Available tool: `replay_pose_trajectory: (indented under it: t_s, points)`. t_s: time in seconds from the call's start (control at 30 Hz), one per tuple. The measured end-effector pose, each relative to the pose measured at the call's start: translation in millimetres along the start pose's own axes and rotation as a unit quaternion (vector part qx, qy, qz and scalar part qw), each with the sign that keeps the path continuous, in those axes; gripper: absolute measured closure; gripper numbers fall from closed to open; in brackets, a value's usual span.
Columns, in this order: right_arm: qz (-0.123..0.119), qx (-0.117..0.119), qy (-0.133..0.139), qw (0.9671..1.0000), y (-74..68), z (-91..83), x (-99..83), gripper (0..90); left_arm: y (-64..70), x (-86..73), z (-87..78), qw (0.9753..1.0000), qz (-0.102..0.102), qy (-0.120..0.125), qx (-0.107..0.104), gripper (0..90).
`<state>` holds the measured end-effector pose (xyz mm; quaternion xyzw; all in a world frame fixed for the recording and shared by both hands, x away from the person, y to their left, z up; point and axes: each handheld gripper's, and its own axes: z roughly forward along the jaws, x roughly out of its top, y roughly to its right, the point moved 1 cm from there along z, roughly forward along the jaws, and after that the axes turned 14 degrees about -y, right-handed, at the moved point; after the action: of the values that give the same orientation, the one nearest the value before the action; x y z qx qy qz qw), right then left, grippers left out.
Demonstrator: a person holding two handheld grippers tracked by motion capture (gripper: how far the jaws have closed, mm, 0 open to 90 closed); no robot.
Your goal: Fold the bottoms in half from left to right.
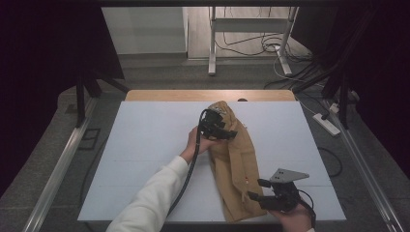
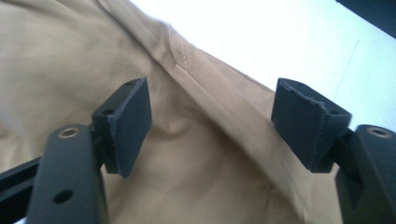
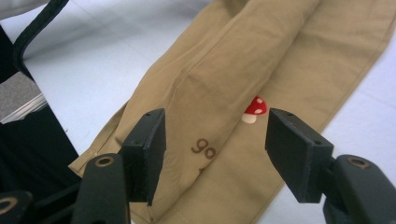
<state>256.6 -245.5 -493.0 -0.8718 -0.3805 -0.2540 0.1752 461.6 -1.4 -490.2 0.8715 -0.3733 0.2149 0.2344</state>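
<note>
White surface [image 1: 145, 145] with a wooden strip along its far edge [image 1: 169, 95], grey floor beyond, white frame legs [image 1: 212, 43], tangled cables [image 1: 251, 46], white power strip [image 1: 327, 123] at right, dark curtains [image 1: 43, 58] both sides

Bare white table [image 1: 145, 145] wide open left of the left tongs [image 1: 225, 129], more bare table right of the right tongs [image 1: 255, 189], tan cloth [image 1: 237, 164] lying between both tongs, both sets of jaws spread with only cloth beneath.
</note>
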Motion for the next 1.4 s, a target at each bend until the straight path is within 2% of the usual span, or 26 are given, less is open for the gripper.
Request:
replay_pose_trajectory:
  t_s: [0.2,0.33,0.47,0.7,0.8,0.93,1.0,1.17,1.27,1.4]
  points:
    - [0.003,-0.016,0.006,0.9998,6.0,-5.3,1.2,37.1,-0.6,-14.2,-16.9,0.9999,0.010,0.004,-0.001,27.3]
    - [0.009,-0.009,0.005,0.9999,11.6,-6.7,4.1,36.9,-3.5,-26.1,-25.2,0.9999,0.012,0.004,-0.001,27.8]
    - [0.004,-0.008,-0.003,1.0000,14.1,-4.1,5.7,36.9,-4.8,-38.5,-31.9,0.9999,0.011,0.005,-0.003,28.5]
    - [0.000,-0.021,0.010,0.9997,21.3,-11.2,14.7,36.8,-5.7,-62.1,-43.3,1.0000,0.009,-0.001,0.003,28.9]
    - [0.002,-0.018,0.011,0.9998,24.6,-12.1,18.6,36.7,-6.3,-71.1,-48.4,0.9999,0.009,-0.003,0.007,28.9]
    - [0.001,-0.012,0.005,0.9999,26.6,-6.7,22.6,36.7,-6.5,-82.3,-56.0,0.9999,0.007,-0.001,0.011,29.1]
    - [-0.002,-0.010,-0.001,1.0000,26.1,-2.8,25.7,36.7,-6.2,-87.9,-59.5,0.9997,0.010,-0.002,0.022,29.0]
    - [-0.010,0.001,-0.010,0.9999,22.8,10.4,35.3,36.6,-7.9,-102.9,-67.0,0.9995,0.006,-0.004,0.032,29.0]
    - [-0.018,0.005,-0.017,0.9997,18.7,18.6,41.2,36.7,-7.3,-113.9,-70.4,0.9996,-0.006,0.001,0.028,29.4]
    - [-0.028,0.006,-0.024,0.9993,13.5,27.0,48.5,36.5,-3.4,-125.3,-71.5,0.9996,-0.007,-0.003,0.028,29.3]
